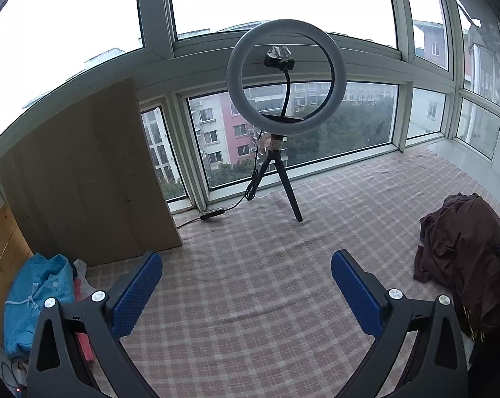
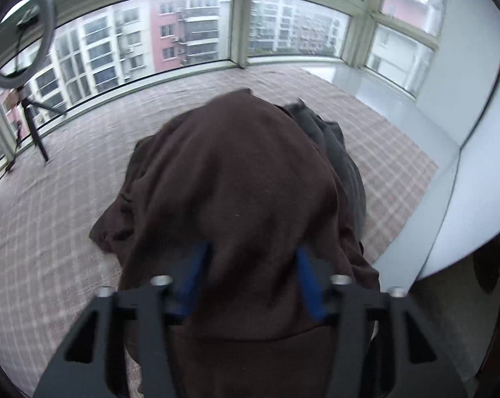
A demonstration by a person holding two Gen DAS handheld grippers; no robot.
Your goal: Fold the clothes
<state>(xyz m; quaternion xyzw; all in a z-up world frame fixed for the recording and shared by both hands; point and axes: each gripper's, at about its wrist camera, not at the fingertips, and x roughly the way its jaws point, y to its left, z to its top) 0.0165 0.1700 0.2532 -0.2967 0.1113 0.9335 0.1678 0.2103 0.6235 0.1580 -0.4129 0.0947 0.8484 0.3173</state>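
Right tongs (image 2: 253, 275): pinching brown garment (image 2: 236, 179), crumpled.
Left tongs (image 1: 246, 285): hovering spread, empty.
Progress: just starting; folding not yet beginning.

A wide flat surface covered by a pink-and-white checked cloth (image 1: 250, 298) carries everything, reaching to the window frames. In the left wrist view, a crumpled dark brown garment (image 1: 462, 258) lies on it at 3 o'clock. A white ring light on a black tripod (image 1: 284, 172) stands at 12 o'clock. A tall tan cardboard box (image 1: 84, 179) stands at 9 o'clock, with a light blue folded garment (image 1: 34, 295) at 8 o'clock. In the right wrist view, a dark grey garment (image 2: 336, 152) lies against the brown one.
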